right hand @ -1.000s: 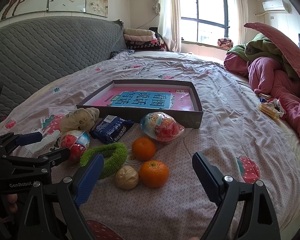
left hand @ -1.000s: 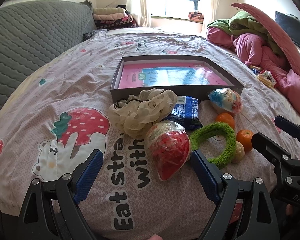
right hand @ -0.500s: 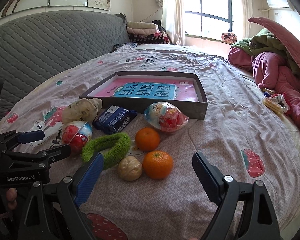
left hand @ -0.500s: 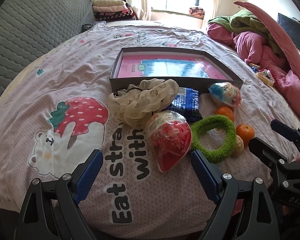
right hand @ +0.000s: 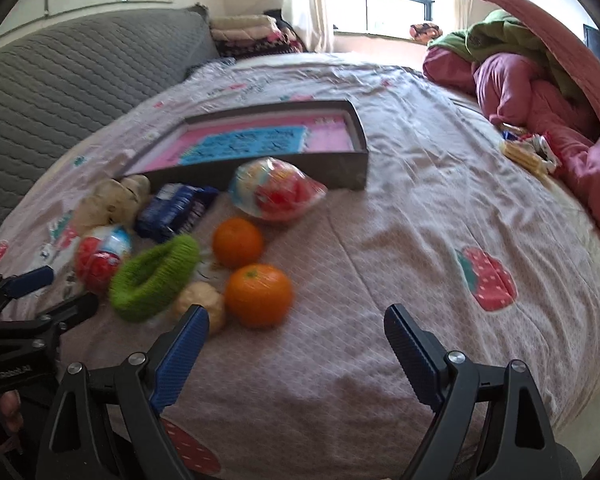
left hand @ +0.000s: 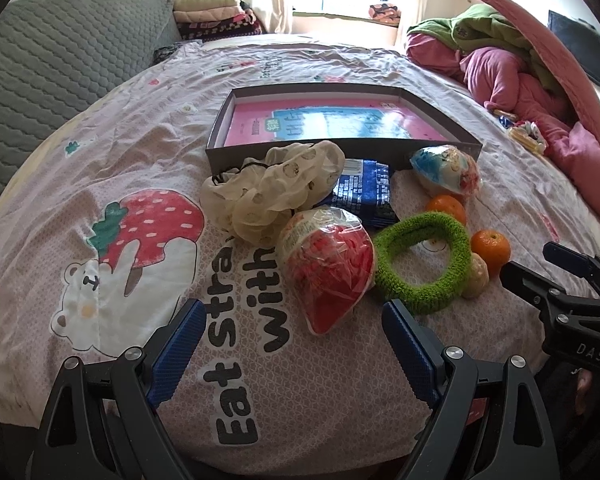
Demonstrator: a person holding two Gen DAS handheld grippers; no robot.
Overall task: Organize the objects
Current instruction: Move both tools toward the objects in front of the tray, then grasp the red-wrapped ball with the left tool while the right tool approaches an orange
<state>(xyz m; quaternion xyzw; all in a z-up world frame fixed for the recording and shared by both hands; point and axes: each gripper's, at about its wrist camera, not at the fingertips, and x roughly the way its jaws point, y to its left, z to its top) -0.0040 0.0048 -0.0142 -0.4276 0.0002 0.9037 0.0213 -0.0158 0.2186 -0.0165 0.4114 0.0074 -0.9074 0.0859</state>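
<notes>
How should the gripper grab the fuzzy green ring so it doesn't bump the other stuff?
Probably best to pinch the near arc of the green ring, one finger inside the hole, one outside, coming straight down from above. It lies flat on the bedsheet, its hole is open, and that arc faces bare sheet. The far and right sides crowd the oranges and the walnut; the wrapped red toy sits at its left.

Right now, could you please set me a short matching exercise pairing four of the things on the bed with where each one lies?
Things:
1. green ring
2. blue packet
3. pink book
4. walnut

Places:
A. inside the grey box
B. partly under the cream scrunchie
C. beside the nearer orange
D. between the red toy bag and the oranges

Pairs: 1-D, 2-B, 3-A, 4-C
</notes>
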